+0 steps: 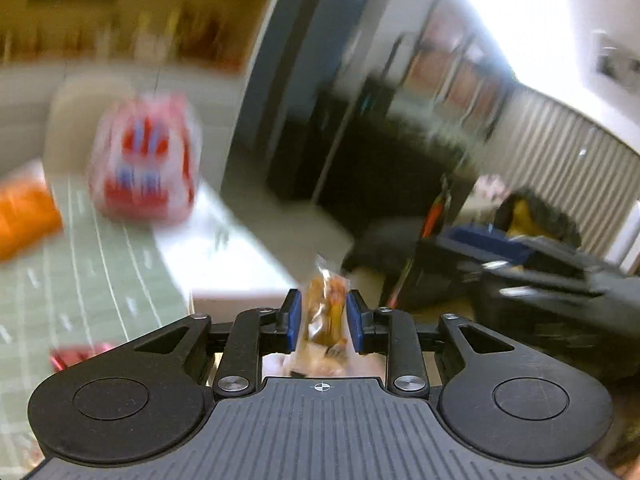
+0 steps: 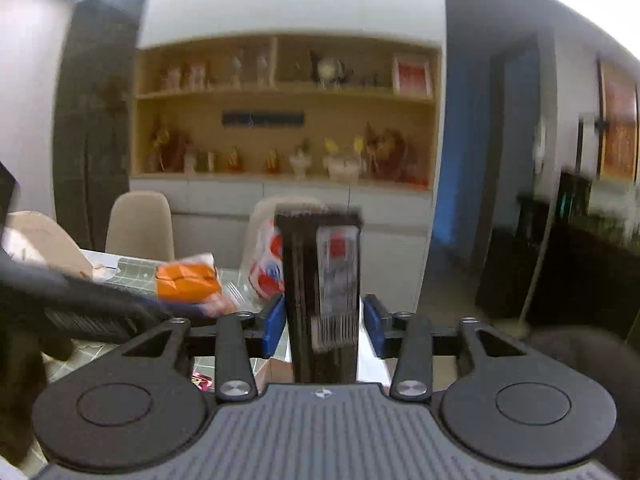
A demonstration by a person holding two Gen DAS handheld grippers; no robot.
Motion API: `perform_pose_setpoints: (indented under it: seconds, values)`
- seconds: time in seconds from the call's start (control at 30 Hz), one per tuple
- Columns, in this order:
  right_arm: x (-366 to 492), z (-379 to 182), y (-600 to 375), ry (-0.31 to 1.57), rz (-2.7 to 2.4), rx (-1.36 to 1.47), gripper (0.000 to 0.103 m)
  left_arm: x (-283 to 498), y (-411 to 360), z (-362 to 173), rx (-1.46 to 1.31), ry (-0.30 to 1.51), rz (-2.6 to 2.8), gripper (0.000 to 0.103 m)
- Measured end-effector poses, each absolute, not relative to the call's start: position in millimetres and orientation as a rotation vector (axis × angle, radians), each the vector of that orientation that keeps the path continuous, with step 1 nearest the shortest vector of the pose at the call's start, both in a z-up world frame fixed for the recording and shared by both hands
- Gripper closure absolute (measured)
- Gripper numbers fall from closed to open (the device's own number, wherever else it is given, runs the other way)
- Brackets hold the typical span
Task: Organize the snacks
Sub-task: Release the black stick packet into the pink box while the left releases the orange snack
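In the left wrist view my left gripper [image 1: 324,316] is lifted off the table, its blue pads shut on a small clear-wrapped orange snack [image 1: 328,292]. A blurred red-and-white bag [image 1: 146,164] and an orange packet [image 1: 24,220] lie on the green mat [image 1: 100,280] beyond. In the right wrist view a tall black packet with a white label [image 2: 304,272] stands between the pads of my right gripper [image 2: 322,320]. It touches the left pad, a thin gap shows at the right pad, and it looks streaked. Behind it are the orange packet [image 2: 186,282] and the red-and-white bag [image 2: 266,264].
The white table edge [image 1: 224,256] drops to the floor on the right. A red wrapper [image 1: 76,356] lies near the left gripper. Beige chairs [image 2: 140,220] stand behind the table, before a wooden shelf unit [image 2: 280,128]. The other gripper's dark body [image 2: 80,304] crosses the left side.
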State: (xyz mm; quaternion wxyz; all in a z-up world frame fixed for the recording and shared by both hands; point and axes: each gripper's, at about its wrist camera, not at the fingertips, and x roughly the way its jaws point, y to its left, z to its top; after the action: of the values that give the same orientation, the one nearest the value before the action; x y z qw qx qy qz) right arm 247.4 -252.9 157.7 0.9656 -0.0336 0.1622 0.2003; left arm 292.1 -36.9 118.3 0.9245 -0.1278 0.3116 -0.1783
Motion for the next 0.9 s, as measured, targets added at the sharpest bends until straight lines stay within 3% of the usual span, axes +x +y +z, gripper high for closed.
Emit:
perform_pose_setpoints:
  seconds: [0.03, 0.2, 0.57, 0.9]
  values:
    - [265, 155, -255, 0.381, 0.414, -0.045, 0.04, 305, -37, 100, -0.273, 0.681, -0.354, 0.074]
    - [304, 116, -268, 0.538, 0.401, 0.063, 0.04, 318, -13, 40, -0.379, 0.807, -0.347, 0.074]
    - [303, 75, -265, 0.617, 0.384, 0.101, 0.039, 259, 49, 31, -0.393, 0.782, -0.19, 0.074]
    - [397, 75, -206, 0.79, 0.353, 0.16, 0.039, 210, 82, 27, -0.415, 0.752, -0.207, 0.074]
